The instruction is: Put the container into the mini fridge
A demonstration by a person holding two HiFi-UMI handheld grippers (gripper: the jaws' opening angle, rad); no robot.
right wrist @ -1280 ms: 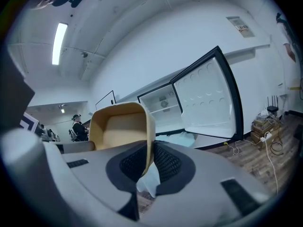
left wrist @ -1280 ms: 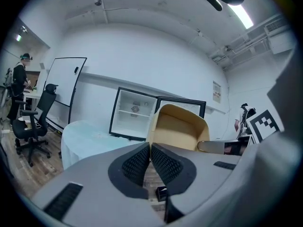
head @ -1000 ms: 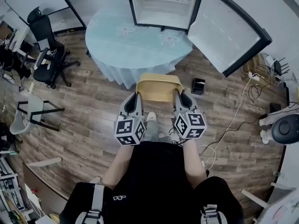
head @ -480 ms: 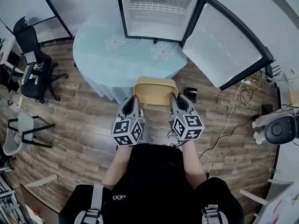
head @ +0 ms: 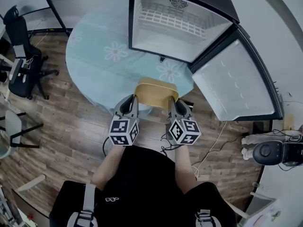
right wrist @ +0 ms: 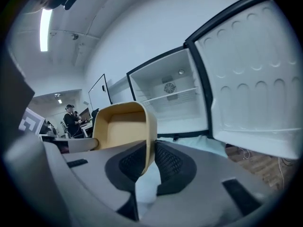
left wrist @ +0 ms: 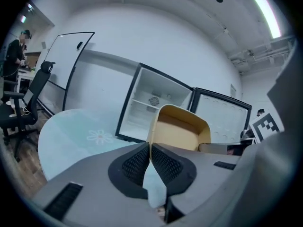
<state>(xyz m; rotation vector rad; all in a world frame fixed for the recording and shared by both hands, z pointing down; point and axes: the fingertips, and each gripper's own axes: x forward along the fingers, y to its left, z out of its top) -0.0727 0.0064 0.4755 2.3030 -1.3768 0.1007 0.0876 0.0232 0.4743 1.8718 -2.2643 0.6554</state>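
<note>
A tan open container point(head: 155, 93) hangs in the air between both grippers, over the near edge of the round table. My left gripper point(head: 132, 100) is shut on its left wall point(left wrist: 152, 126). My right gripper point(head: 172, 102) is shut on its right wall point(right wrist: 151, 141). The container's inside point(left wrist: 177, 134) looks empty. Ahead, the mini fridge point(head: 177, 25) stands on the table with its door point(head: 239, 82) swung open to the right. Its white interior with a wire shelf point(right wrist: 173, 98) holds nothing that I can see.
The round table point(head: 102, 63) carries a pale blue flowered cloth. Black office chairs point(head: 19, 41) stand at the left on the wood floor. Cables point(head: 213, 141) and a round black device point(head: 270, 151) lie at the right. A person point(right wrist: 71, 118) stands far off.
The container and both grippers have come closer to the table and fridge. The fridge now sits larger and nearer in the head view, with the container over the table's edge.
</note>
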